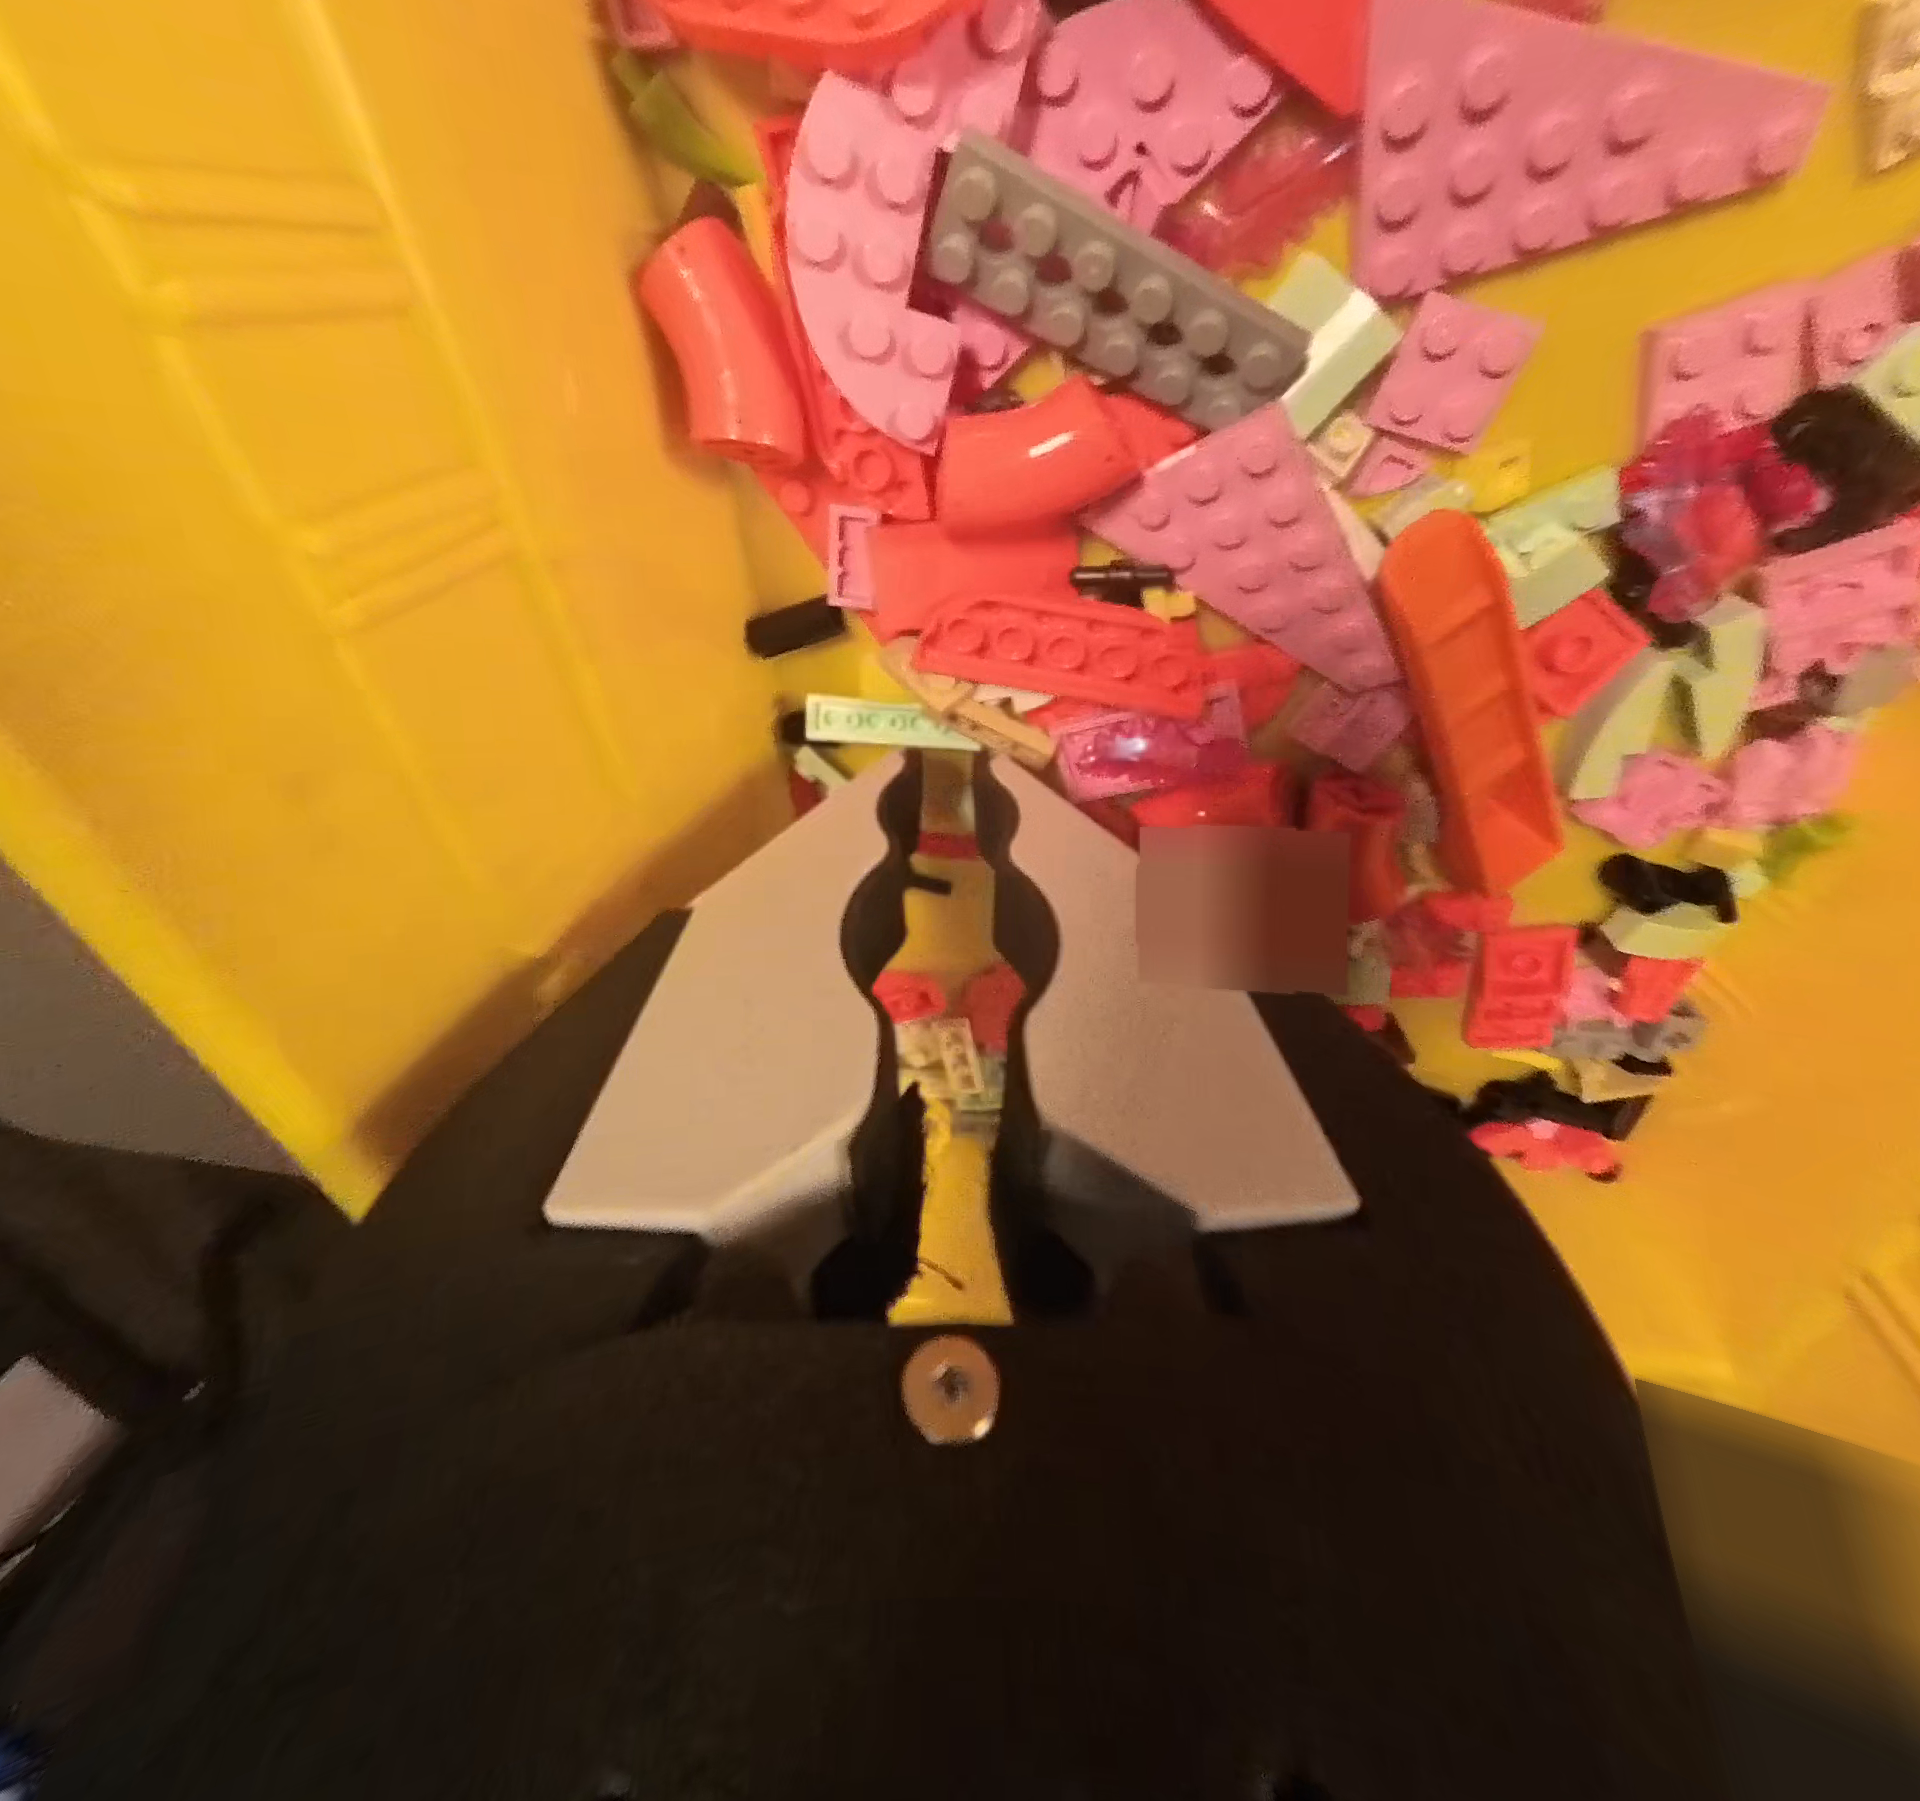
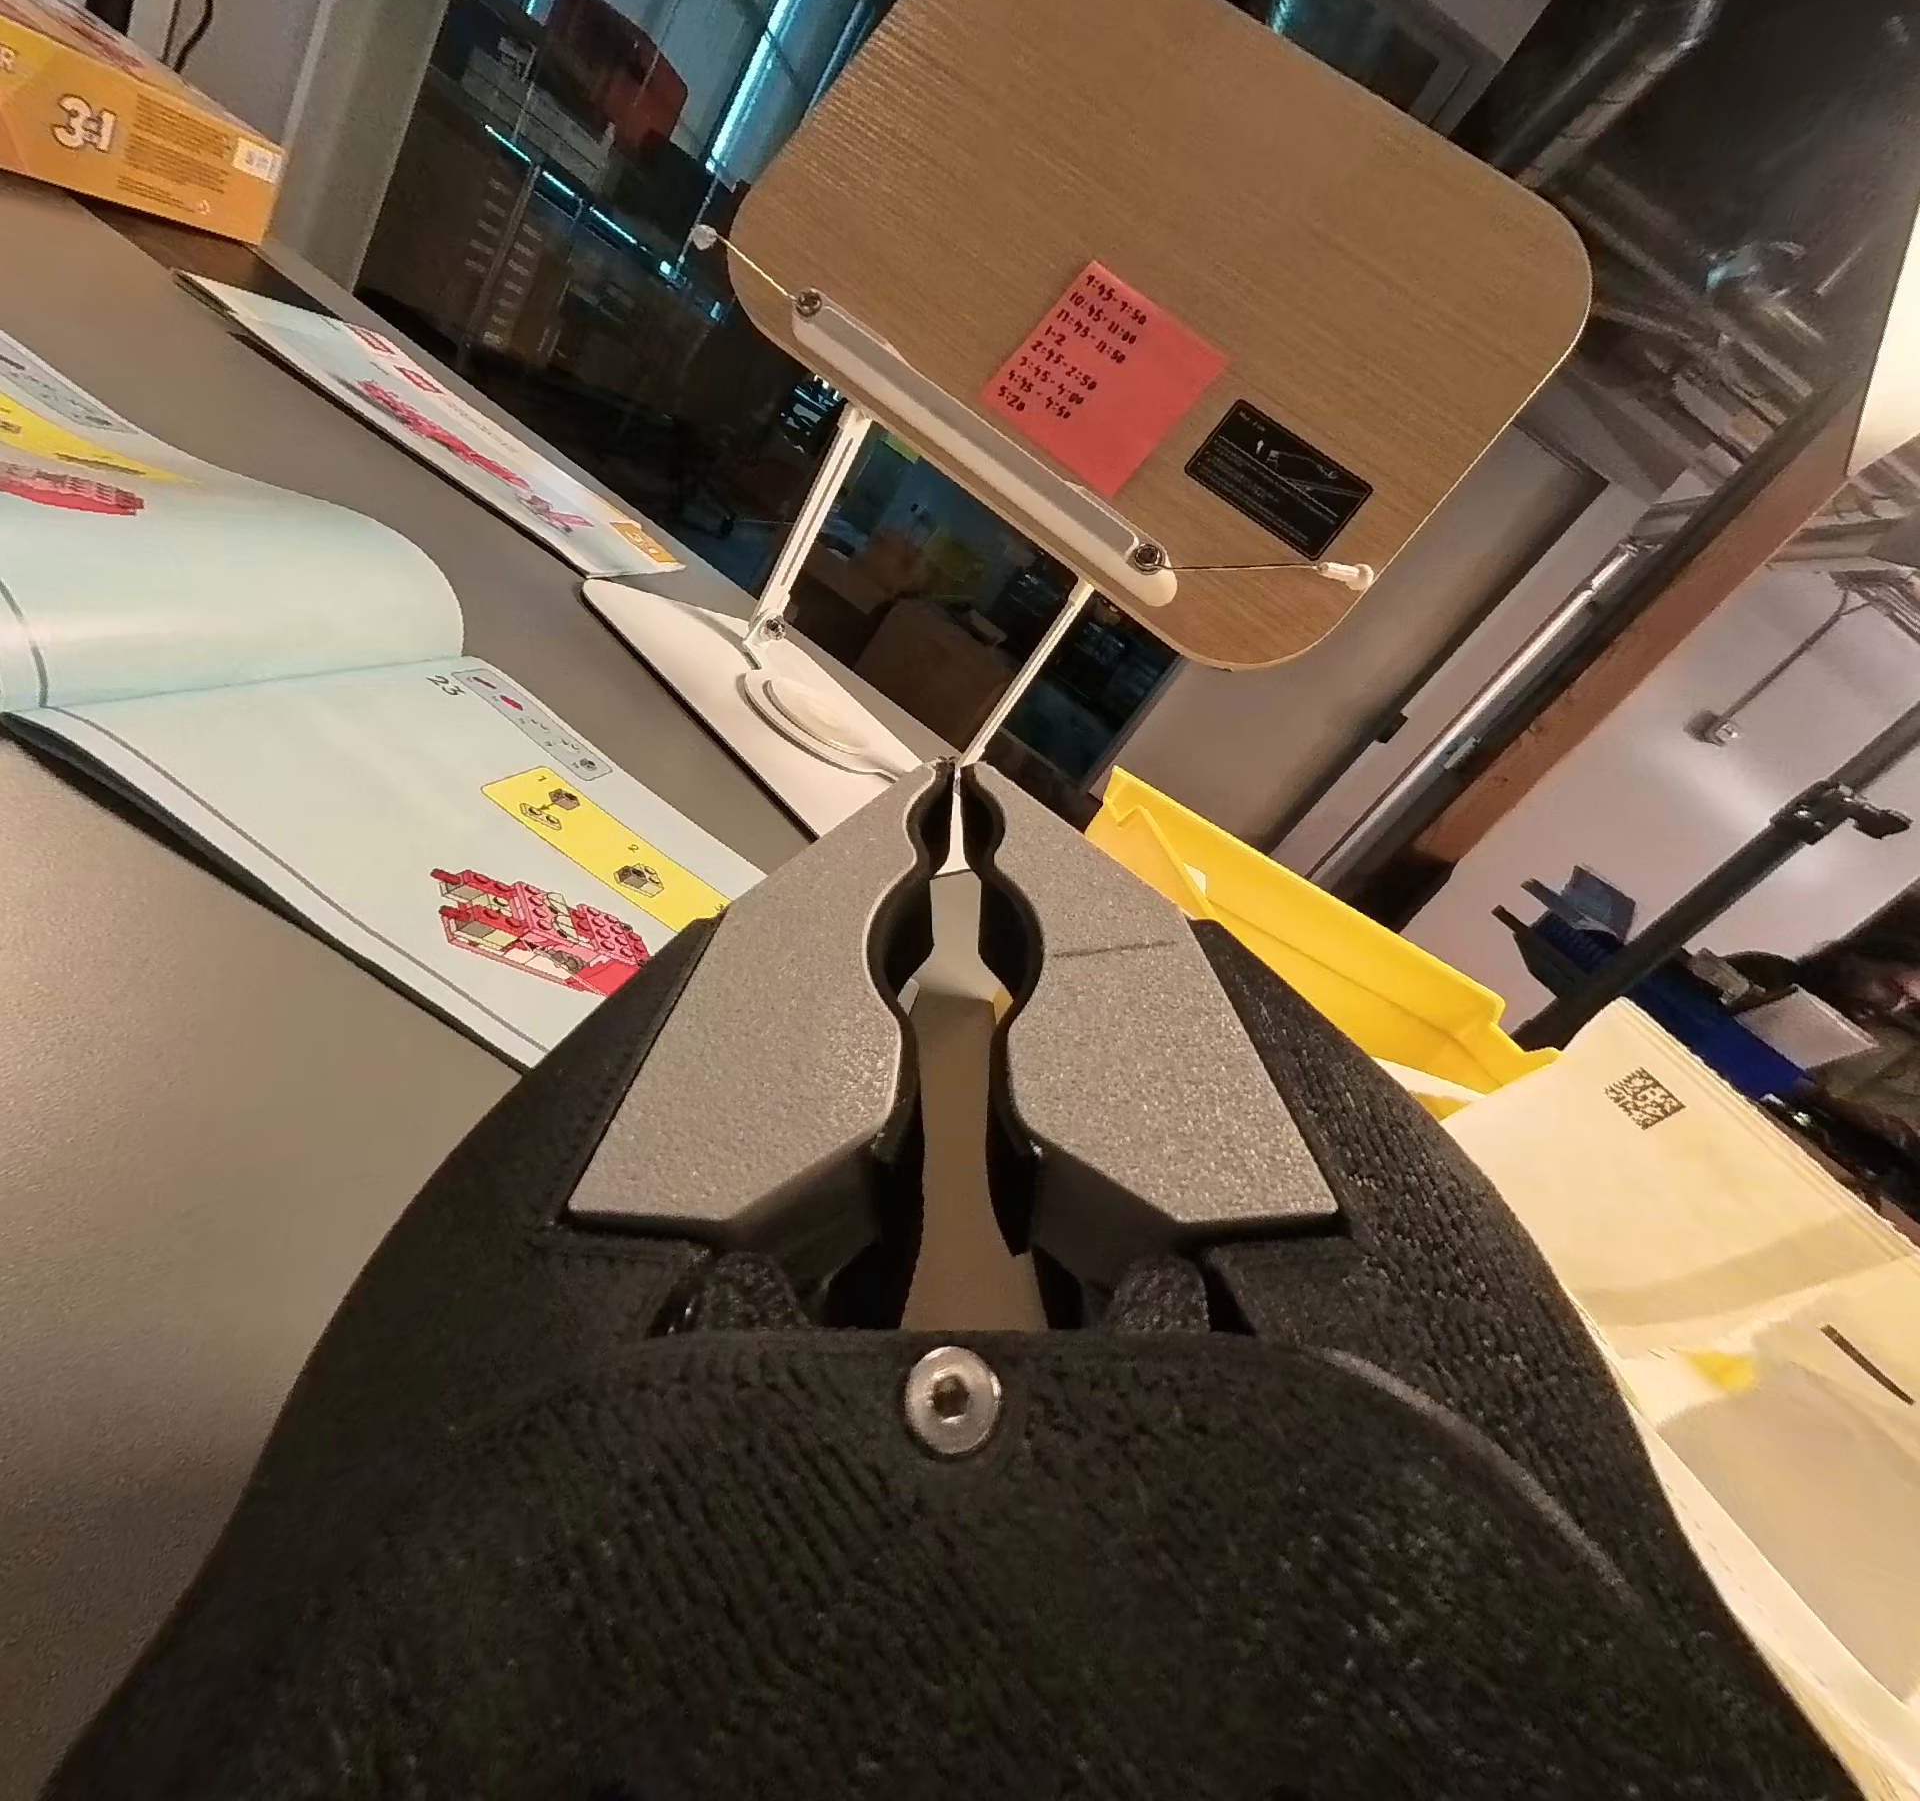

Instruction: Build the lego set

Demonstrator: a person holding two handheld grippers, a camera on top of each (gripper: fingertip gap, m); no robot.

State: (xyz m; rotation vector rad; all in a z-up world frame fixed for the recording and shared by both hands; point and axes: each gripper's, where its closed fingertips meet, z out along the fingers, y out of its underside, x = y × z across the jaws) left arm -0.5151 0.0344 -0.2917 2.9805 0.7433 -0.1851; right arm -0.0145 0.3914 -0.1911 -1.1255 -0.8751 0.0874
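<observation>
The left gripper (image 1: pixel 940 764), jaws slightly parted, is being held over a pale green flat brick strip (image 1: pixel 883 721) in the yellow plastic bin (image 1: pixel 312 401); whether it is gripped cannot be told. At 12 o'clock, piled pink and red bricks (image 1: pixel 1195 349) could be snagged. The right gripper (image 2: pixel 954 777) is closed on nothing above the grey desk (image 2: pixel 260 1180).

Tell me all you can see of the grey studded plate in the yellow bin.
The grey plate is a flat, plastic-looking rectangle with two rows of studs and a line of holes between them. It lies tilted on top of the brick pile, across pink round plates, one end touching a pale green brick. No gripper touches it.
</observation>
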